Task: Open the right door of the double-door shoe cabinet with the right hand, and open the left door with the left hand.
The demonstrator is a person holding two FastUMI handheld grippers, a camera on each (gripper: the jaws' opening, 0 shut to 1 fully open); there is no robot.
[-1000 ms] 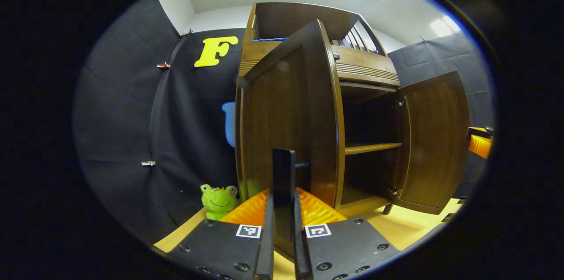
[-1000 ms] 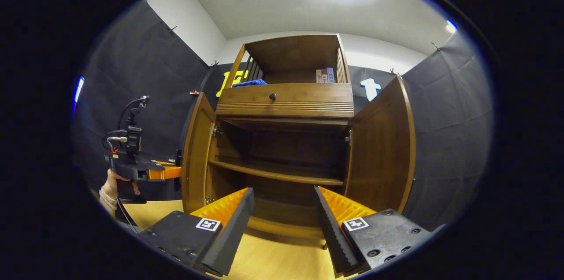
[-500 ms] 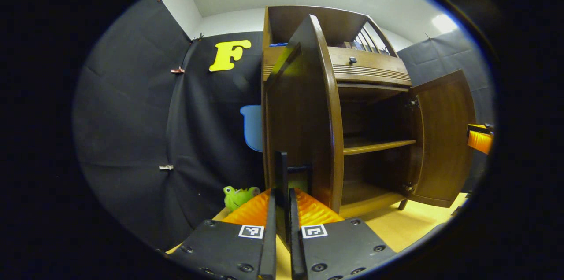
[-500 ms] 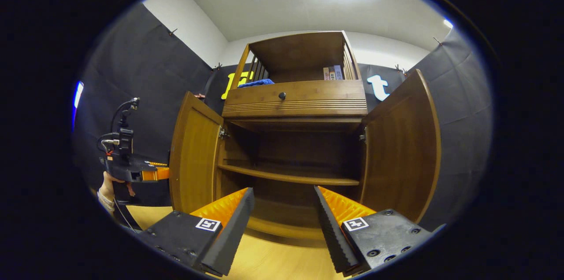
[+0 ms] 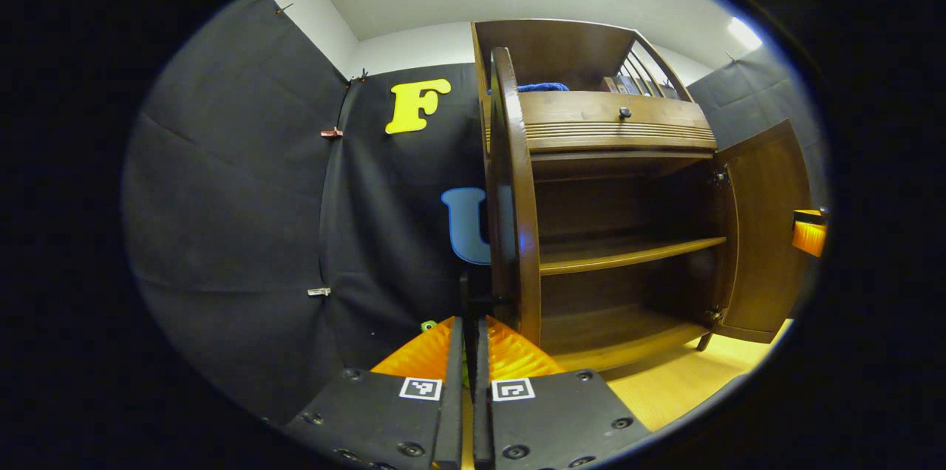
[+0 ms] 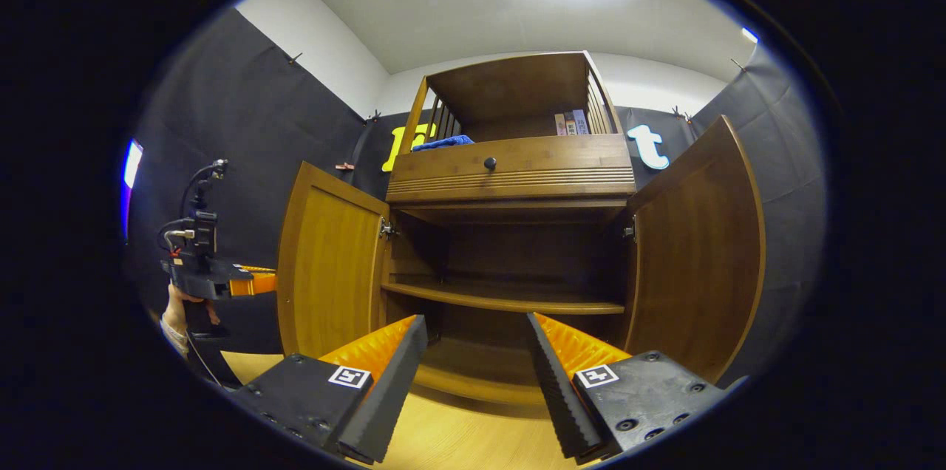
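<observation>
The brown wooden shoe cabinet (image 6: 510, 174) has both doors swung out. In the left gripper view the left door (image 5: 510, 196) appears edge-on, and my left gripper (image 5: 469, 322) is shut on its thin dark handle (image 5: 467, 293). In the right gripper view that left door (image 6: 325, 270) stands wide open, with the left gripper (image 6: 244, 284) and a hand (image 6: 177, 307) beside its outer edge. The right door (image 6: 698, 248) is open too. My right gripper (image 6: 477, 352) hangs open before the lower shelf (image 6: 510, 300), holding nothing.
A drawer with a round knob (image 6: 489, 162) sits above the open compartment. Above it, a blue cloth (image 6: 443, 142) and some books (image 6: 570, 123) lie on the top shelf. A green toy (image 5: 429, 324) peeks out on the wooden floor (image 6: 458, 440) by the cabinet's left side.
The left door has swung farther outward with my left gripper on its handle, turning from angled to edge-on in the left gripper view. The right gripper has stayed open, barely moving.
</observation>
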